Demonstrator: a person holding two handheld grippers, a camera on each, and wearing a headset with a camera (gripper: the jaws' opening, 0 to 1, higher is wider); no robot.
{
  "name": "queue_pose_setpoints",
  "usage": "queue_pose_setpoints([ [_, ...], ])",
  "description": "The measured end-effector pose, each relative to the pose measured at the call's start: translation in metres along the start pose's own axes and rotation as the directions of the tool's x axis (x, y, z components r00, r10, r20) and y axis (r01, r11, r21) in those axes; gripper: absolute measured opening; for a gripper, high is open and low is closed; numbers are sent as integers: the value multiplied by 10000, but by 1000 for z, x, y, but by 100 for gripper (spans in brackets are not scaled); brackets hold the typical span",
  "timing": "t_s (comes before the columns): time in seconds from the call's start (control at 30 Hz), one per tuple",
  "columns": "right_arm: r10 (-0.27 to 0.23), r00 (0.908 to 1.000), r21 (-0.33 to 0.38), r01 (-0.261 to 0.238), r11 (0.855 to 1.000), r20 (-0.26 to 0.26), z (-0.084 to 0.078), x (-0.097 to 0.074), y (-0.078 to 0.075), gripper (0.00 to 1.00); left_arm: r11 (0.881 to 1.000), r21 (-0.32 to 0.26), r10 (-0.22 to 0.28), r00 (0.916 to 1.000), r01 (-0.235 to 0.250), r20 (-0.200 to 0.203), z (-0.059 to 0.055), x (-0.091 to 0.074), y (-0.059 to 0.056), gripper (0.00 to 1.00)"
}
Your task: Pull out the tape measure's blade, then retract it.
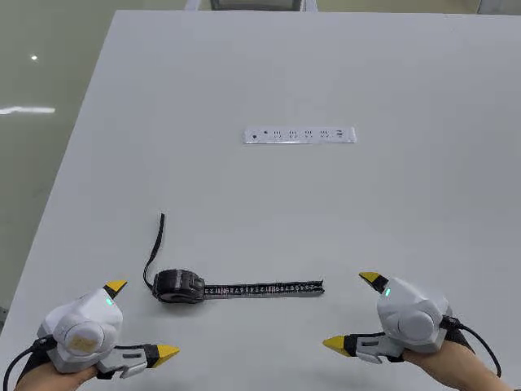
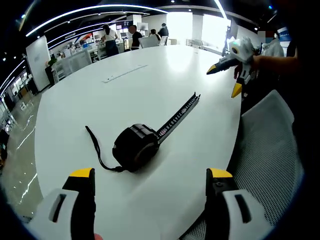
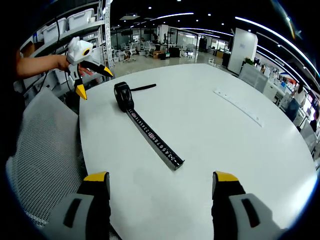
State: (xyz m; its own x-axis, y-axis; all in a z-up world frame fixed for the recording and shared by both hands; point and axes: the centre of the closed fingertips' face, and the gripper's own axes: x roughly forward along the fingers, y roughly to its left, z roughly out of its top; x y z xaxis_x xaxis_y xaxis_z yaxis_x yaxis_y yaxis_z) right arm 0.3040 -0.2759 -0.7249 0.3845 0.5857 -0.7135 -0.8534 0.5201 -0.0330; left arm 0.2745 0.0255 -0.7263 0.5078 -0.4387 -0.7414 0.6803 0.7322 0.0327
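A black tape measure lies on the white table, its blade pulled out to the right and lying flat. Its black wrist strap trails away toward the far side. My left gripper is open near the table's front edge, just left of and below the case. My right gripper is open too, a little right of the blade's tip. The left gripper view has the case ahead with the blade running off to the right. In the right gripper view the blade tip lies ahead between my jaws.
A white power strip lies flat near the table's middle, beyond the tape measure. A grey mesh chair back stands by the near table edge. People and desks are far off in the room behind.
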Motion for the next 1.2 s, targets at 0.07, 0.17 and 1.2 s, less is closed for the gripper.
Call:
queue_pose_setpoints([
  [0.07,-130,9999,109,129,9999,113,2,-3,1,86,9999,-17,143,9999,-143,69,1,-2,-3,92],
  [0.17,-297,9992,264,291,9992,257,4,-7,1,87,9994,-255,236,9997,-234,94,1,-4,-8,94],
  [1.2,-2067,9755,2443,1828,9523,757,18,-13,22,91,9166,-3206,2861,9521,-2390,1082,19,-21,-21,99],
])
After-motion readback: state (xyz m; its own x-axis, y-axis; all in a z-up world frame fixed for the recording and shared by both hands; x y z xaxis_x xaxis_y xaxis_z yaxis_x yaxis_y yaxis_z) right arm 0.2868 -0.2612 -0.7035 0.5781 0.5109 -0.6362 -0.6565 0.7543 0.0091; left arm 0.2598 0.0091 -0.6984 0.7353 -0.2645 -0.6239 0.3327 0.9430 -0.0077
